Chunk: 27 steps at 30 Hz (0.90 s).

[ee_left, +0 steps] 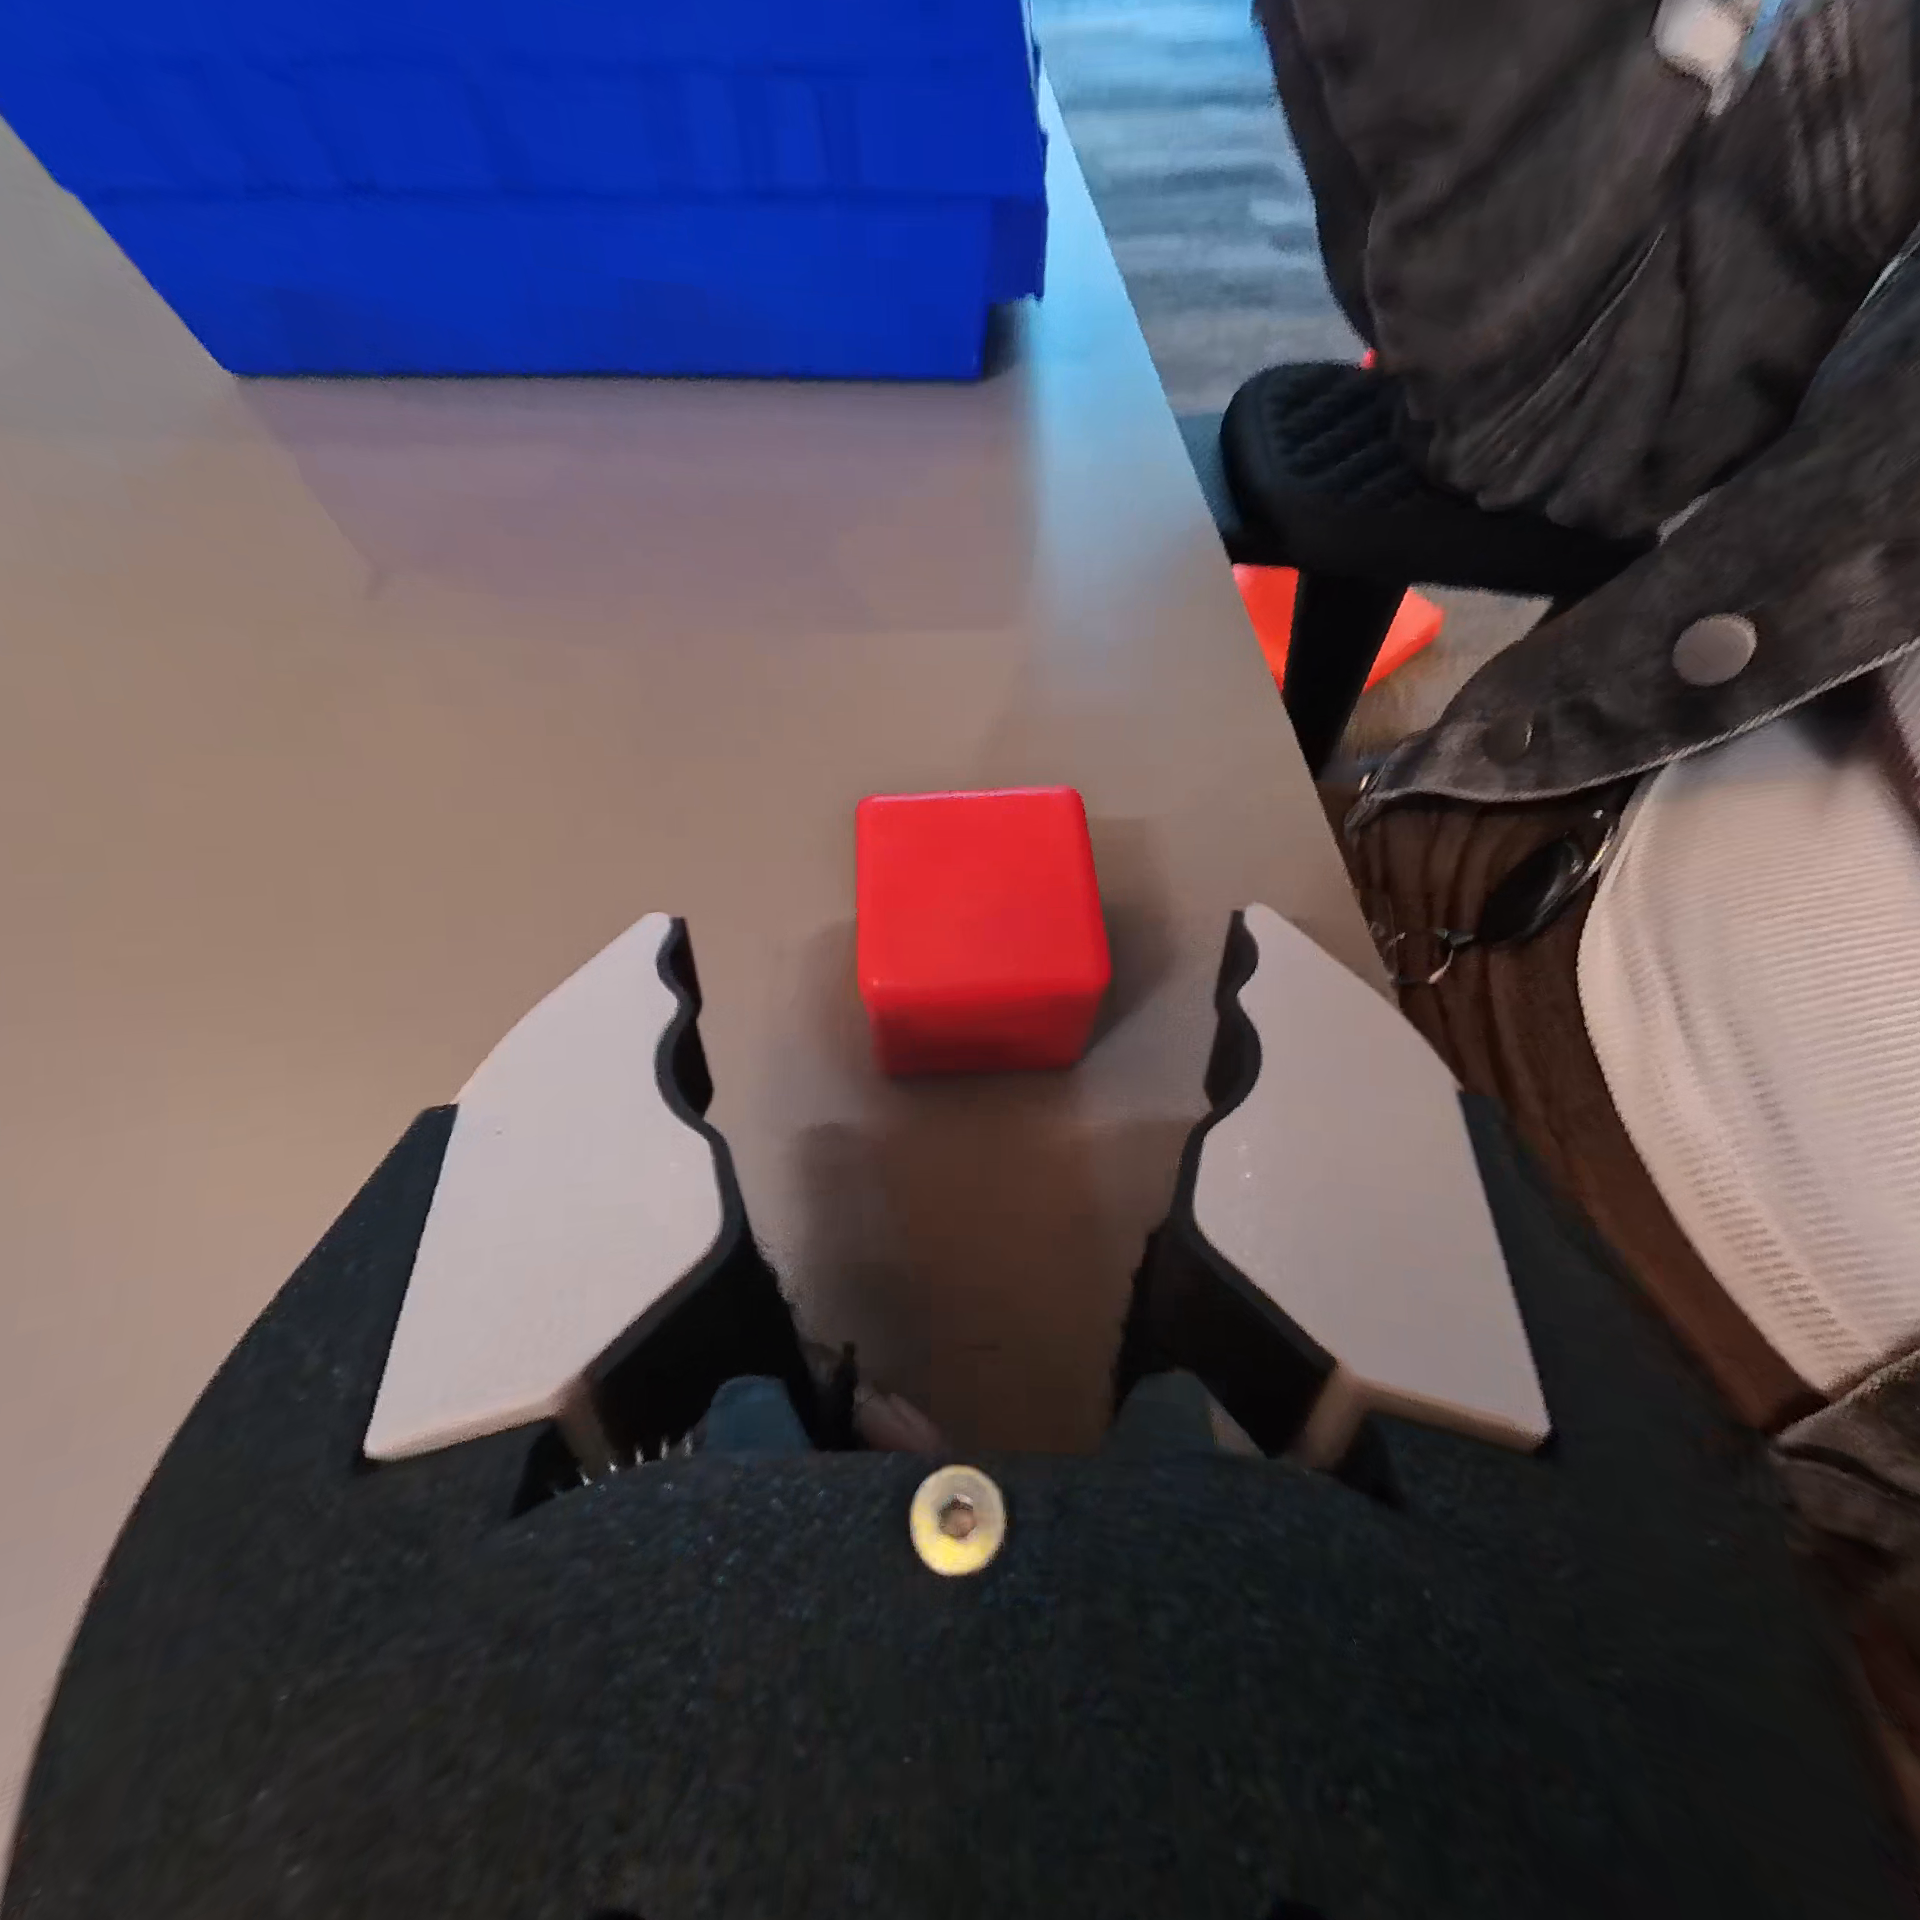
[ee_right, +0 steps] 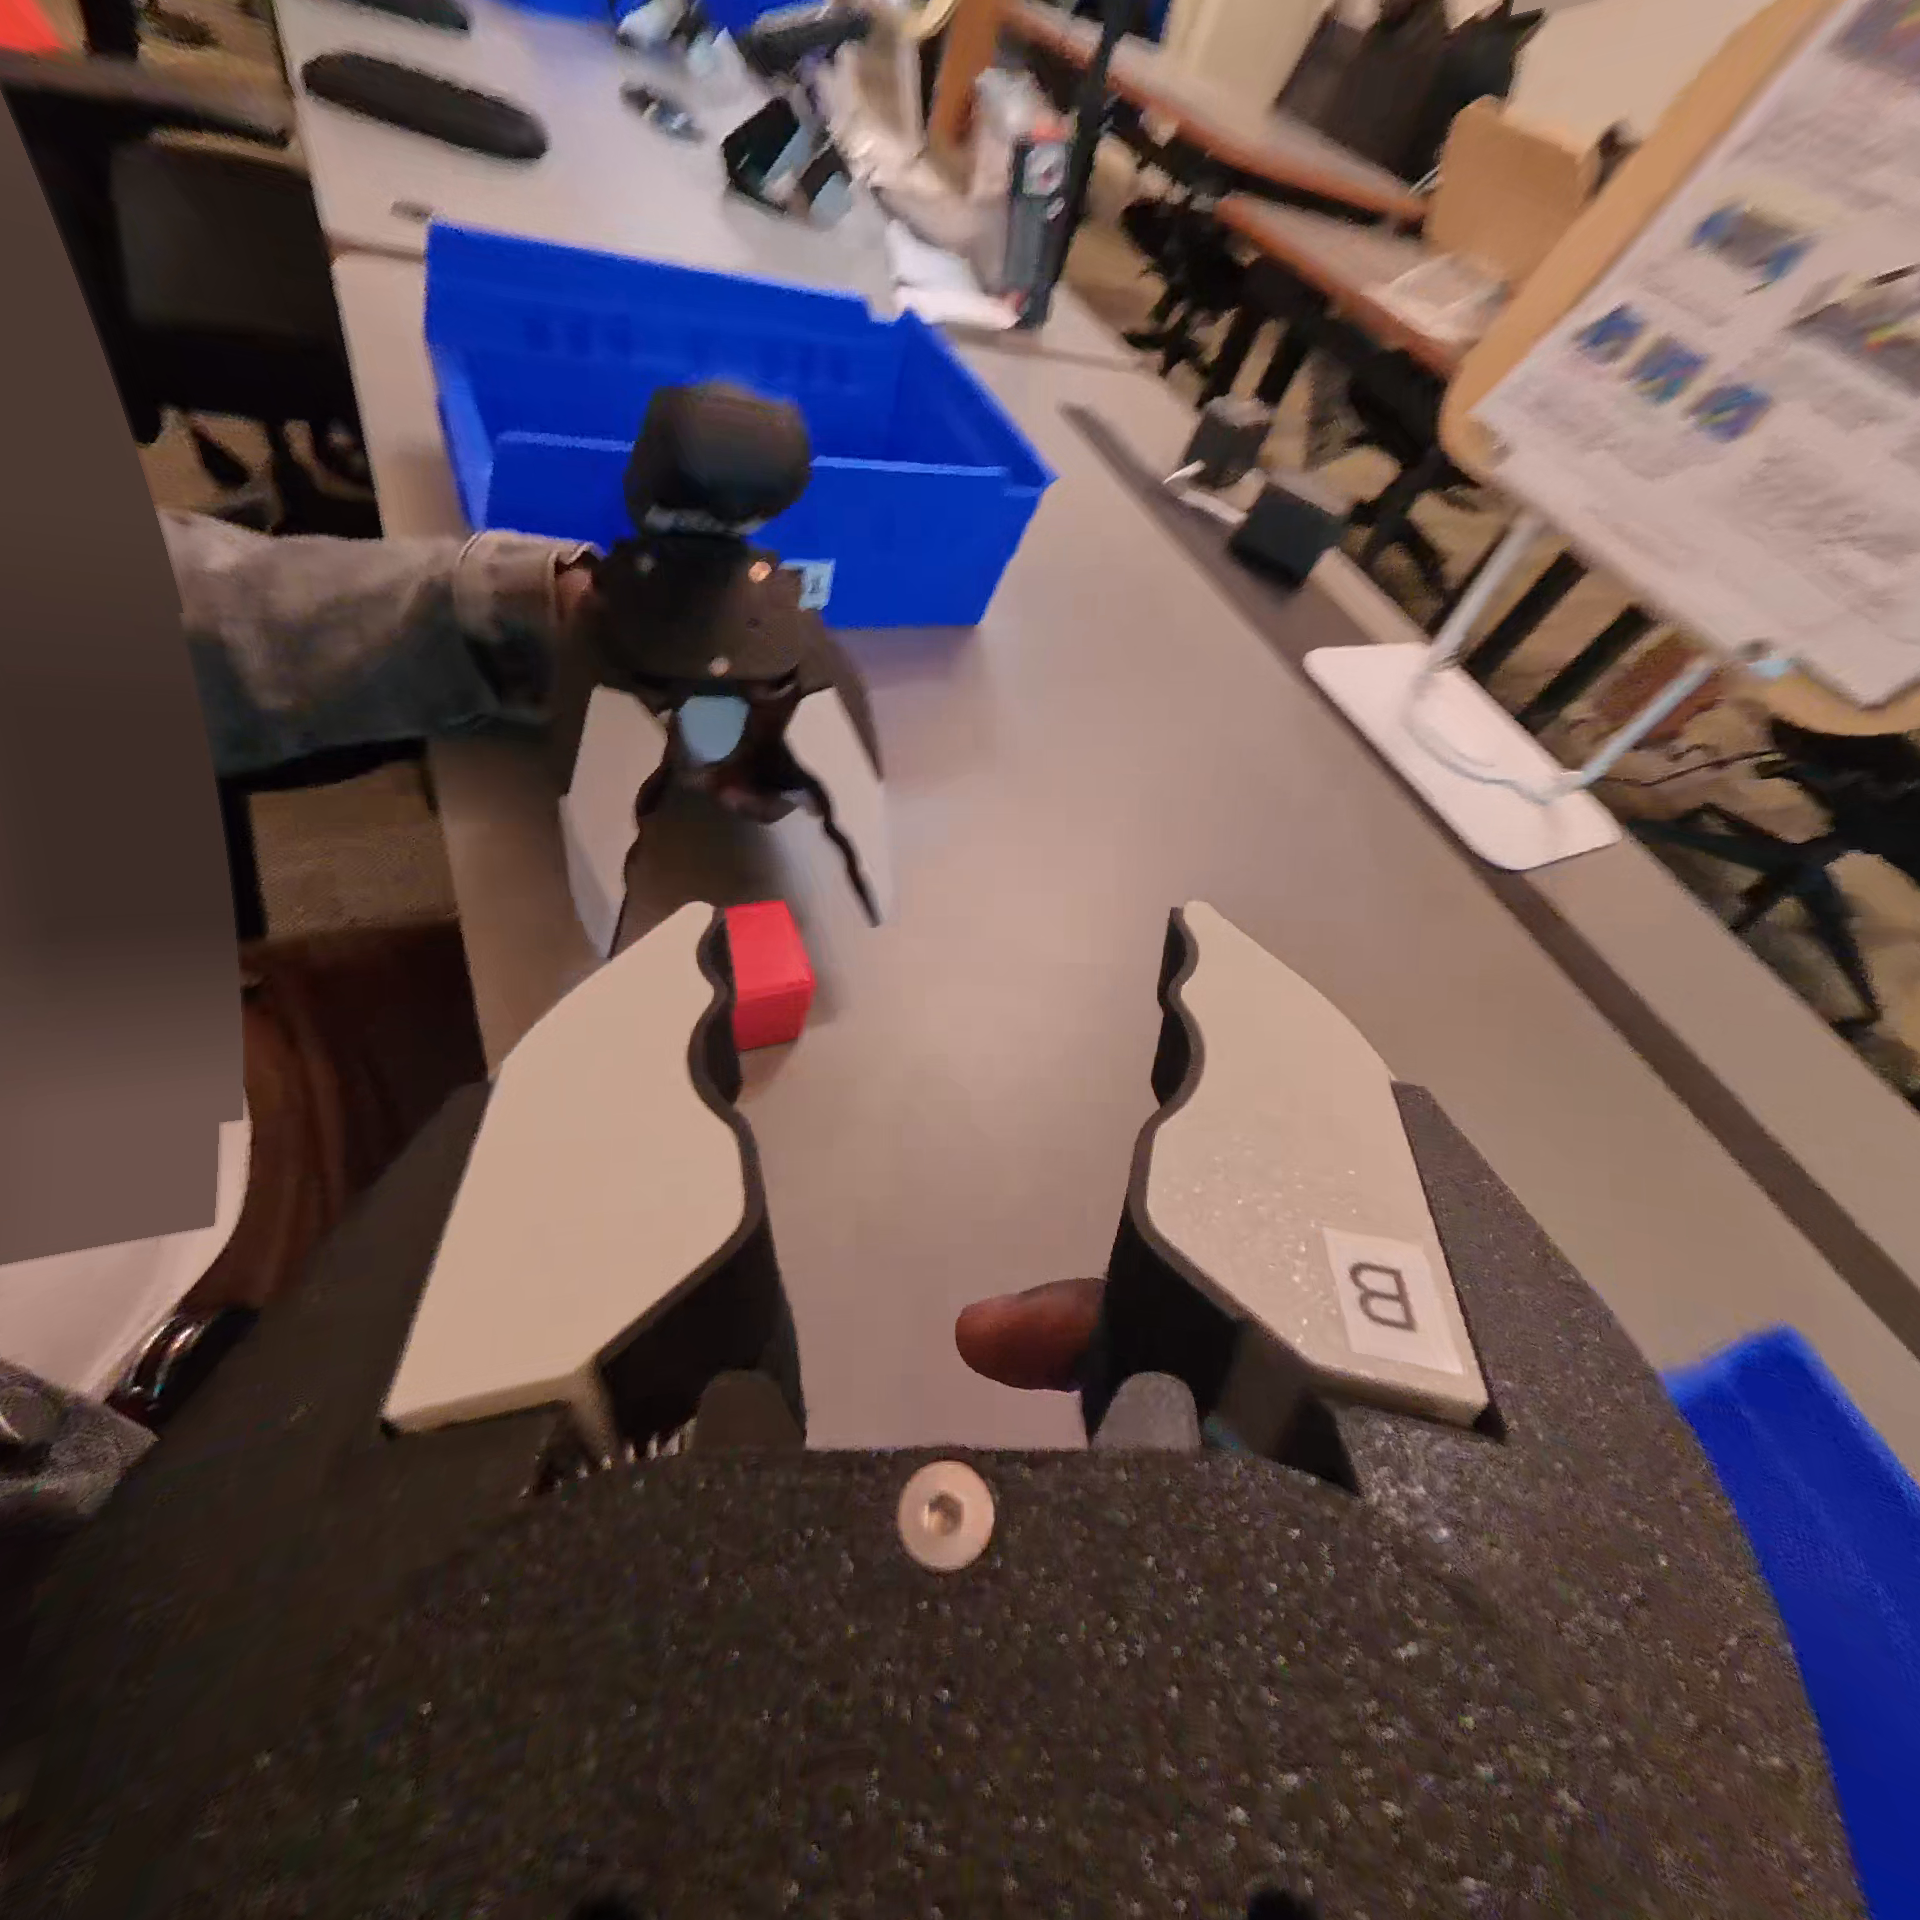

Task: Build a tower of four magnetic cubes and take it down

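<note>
**One Red Cube, No Tower Yet**

We see just one red cube (ee_left: 977, 925) on the gray table (ee_left: 416, 727). It sits flat, close to the table's edge at 3 o'clock in the left wrist view. No other cube shows in either picture, so we cannot tell where the other three are.

Our left tongs (ee_left: 961, 966) are wide open and hold nothing. The red cube sits just past the tips, at 12 o'clock from them, a bit toward the right finger (ee_left: 1262, 997). There is bare table on both sides of the cube — the pads do not touch it.

Our right tongs (ee_right: 940, 977) are wide open too, and they hold nothing. In that view the red cube (ee_right: 769, 982) peeks out behind the left fingertip at about 10 o'clock, farther off on the table. The left tongs (ee_right: 743, 914) hang just above it, fingers spread.

A big blue bin (ee_right: 727, 416) stands on the table at 12 o'clock, well past the cube. We cannot see inside it from here.

So how far are we? We think no tower stands — nothing is stacked on anything. It may be the very start or the very end; the pictures do not say which. If it is the start, all the stacking is left to do, and then the taking down.
</note>
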{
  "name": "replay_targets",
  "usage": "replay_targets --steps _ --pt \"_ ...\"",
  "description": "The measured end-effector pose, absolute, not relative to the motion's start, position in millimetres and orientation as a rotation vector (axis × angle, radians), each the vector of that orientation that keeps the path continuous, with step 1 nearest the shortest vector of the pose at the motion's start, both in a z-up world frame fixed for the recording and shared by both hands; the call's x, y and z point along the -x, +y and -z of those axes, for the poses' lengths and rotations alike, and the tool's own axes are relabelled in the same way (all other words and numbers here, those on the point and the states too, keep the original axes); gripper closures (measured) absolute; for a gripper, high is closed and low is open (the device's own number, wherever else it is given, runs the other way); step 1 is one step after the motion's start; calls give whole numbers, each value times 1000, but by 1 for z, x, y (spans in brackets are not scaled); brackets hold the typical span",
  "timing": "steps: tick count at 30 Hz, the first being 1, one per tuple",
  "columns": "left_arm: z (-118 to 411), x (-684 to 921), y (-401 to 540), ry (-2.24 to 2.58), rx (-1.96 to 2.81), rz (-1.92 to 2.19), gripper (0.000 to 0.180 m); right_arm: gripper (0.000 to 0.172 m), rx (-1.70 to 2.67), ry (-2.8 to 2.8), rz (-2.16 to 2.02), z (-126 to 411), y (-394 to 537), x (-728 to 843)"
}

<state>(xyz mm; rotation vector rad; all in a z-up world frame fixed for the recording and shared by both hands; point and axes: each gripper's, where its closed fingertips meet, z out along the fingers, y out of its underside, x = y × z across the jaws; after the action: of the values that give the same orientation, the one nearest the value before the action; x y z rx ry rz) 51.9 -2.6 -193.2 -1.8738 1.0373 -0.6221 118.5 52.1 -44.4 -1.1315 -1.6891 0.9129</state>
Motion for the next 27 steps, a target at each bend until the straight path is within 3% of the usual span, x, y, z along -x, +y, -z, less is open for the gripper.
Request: replay_targets --steps 1,6,11,16,20,27 --pt "189 -50 -2 1009 1857 642 82 92 1144 -1736 -912 54 46 -110" --pt "182 -46 2 945 1838 661 70 84 1278 -1990 -783 123 28 -74" --pt "186 -47 1 968 1859 646 66 89 1292 -2188 -754 176 0 -48" --pt "188 -47 0 973 1865 639 66 122 1242 -2295 -789 204 -12 -40" --pt "189 -48 0 983 1867 635 67 123 1201 -2290 -768 194 -7 -46" --pt "189 -47 0 973 1879 645 73 124 1234 -1927 -641 91 55 -119"
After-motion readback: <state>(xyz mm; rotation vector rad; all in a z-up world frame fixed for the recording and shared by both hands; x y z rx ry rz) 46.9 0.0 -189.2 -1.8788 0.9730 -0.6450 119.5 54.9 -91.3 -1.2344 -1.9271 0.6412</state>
